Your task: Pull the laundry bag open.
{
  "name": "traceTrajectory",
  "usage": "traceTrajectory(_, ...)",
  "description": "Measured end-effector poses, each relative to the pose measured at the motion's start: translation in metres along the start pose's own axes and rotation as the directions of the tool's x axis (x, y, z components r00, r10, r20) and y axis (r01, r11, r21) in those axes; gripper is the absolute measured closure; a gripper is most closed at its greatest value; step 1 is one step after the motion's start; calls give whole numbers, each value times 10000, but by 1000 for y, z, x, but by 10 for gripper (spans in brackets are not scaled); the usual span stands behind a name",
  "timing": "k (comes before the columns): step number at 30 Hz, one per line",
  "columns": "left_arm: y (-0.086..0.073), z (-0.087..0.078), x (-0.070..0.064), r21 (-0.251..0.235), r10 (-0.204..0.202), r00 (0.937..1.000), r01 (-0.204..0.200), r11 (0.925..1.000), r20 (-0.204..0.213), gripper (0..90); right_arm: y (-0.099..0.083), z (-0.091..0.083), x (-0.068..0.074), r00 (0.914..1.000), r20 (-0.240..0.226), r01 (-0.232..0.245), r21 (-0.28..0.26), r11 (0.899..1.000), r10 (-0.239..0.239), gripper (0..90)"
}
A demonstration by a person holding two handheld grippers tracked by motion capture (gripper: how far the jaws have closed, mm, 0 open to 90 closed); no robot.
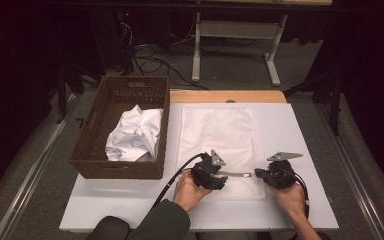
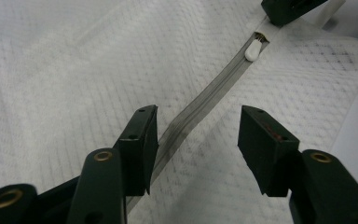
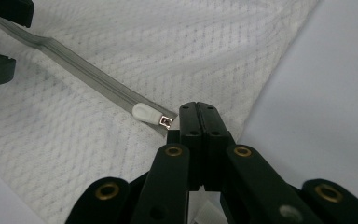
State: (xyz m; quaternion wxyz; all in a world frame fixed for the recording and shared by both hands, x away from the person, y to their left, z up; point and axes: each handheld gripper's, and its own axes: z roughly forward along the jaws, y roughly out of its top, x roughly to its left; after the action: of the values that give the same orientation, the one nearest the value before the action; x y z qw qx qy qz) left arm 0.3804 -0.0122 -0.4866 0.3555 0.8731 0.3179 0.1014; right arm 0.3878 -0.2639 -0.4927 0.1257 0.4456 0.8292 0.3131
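White table (image 1: 300, 150) carried a mesh bag (image 1: 215, 130) near centre. Left gripper (image 2: 198, 140) was wide open, straddling the zipper (image 2: 214, 93). Right gripper (image 3: 198, 122) was clamped at the zipper end beside the pull (image 3: 144, 112); what it pinched was hidden.

This is a lab or recording studio set up for data capture, not a home. Black curtains (image 1: 375, 75) hang along both sides and close the space off, leaving the surroundings dark. The floor is grey carpet (image 1: 240, 70), with loose black cables (image 1: 155, 62) trailing across it toward dark equipment with a small red light (image 1: 127, 15) at the back. A white metal frame of another desk (image 1: 237, 45) stands behind. The work surface is a white board laid on a light wooden tabletop (image 1: 225, 96). Metal rails (image 1: 35, 170) run along the floor on the left. A dark brown woven basket (image 1: 125, 130) holding crumpled white cloth sits as a staged prop.
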Motion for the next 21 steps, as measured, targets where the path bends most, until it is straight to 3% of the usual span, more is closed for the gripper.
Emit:
traceTrajectory(4, 5, 6, -2, -15, 8, 9999, -7, 10000, 109, 493, -1, 2, -3, 9996, -72, -274, 131, 9995, 275, 900)
traceTrajectory(14, 14, 23, -9, 153, -96, 9995, 92, 9998, 295, 506, -2, 3, -5, 9993, -103, -348, 112, 9993, 349, 900)
traceTrajectory(21, 18, 32, -13, 199, -147, 9982, 136, 9997, 581, 593, -2, 4, -7, 9988, -164, -451, 57, 9990, 451, 900)
